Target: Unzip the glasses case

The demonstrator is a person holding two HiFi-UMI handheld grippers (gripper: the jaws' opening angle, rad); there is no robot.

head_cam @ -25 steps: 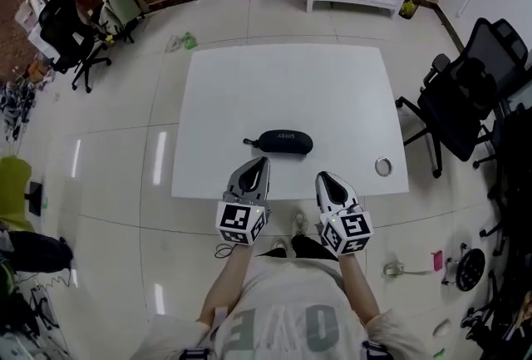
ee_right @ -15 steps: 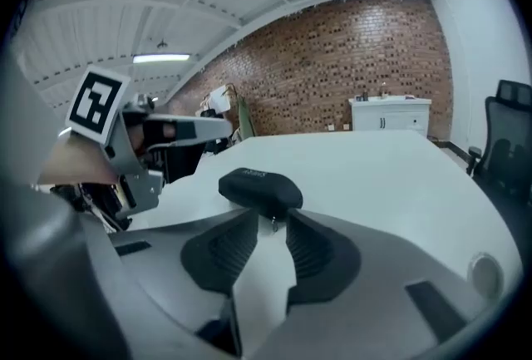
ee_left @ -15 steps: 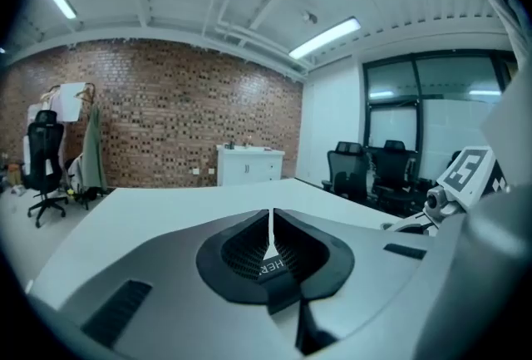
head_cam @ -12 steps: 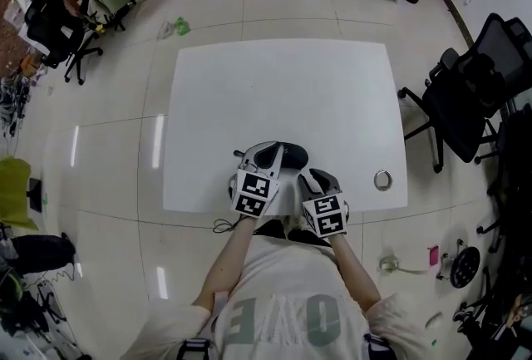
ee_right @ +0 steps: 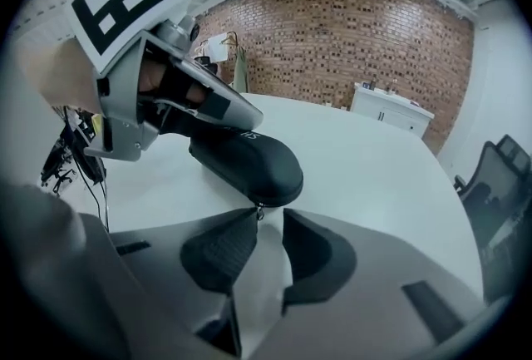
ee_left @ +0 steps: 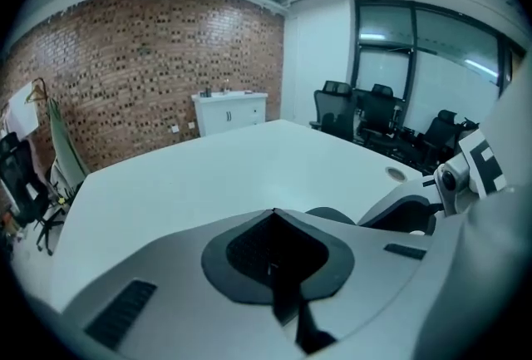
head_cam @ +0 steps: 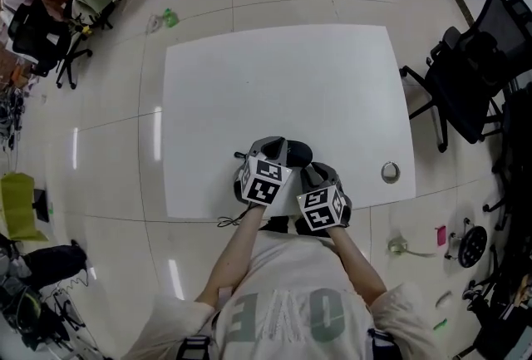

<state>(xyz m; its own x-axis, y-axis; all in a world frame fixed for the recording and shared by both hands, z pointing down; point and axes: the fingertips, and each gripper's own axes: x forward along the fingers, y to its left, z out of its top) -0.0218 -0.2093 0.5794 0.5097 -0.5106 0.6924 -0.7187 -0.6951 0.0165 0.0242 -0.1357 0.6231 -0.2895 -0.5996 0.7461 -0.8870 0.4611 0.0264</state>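
Here, both grippers crowd the near edge of the white table (head_cam: 274,76), one at each end of the black glasses case (ee_right: 249,160). Left gripper (ee_left: 273,215): jaws pressed together, nothing made out between them. The case's rounded end shows just right of its tips. Seen from the right gripper view, it sits over the far end of the case, probably to pin the case against sliding when the zip is drawn. Whether it pinches a loop there, cannot tell. Right gripper (ee_right: 268,221): jaws parted by a narrow gap, gripping nothing. The small metal zipper pull (ee_right: 259,209) hangs off the case's near end, right at the mouth of that gap, against the jaw on the view's left. Judged: lined up to close on the pull, unzipping not begun, seam looks shut. Writing: pale print on the case top, first letters look like "SH", the rest hidden by the left gripper. Marker cubes carry black-and-white squares only. Large pale letters on the person's shirt (head_cam: 287,313), upside down from the head view, not read with confidence. A small metal ring (head_cam: 389,172) lies well off the right gripper's right side.
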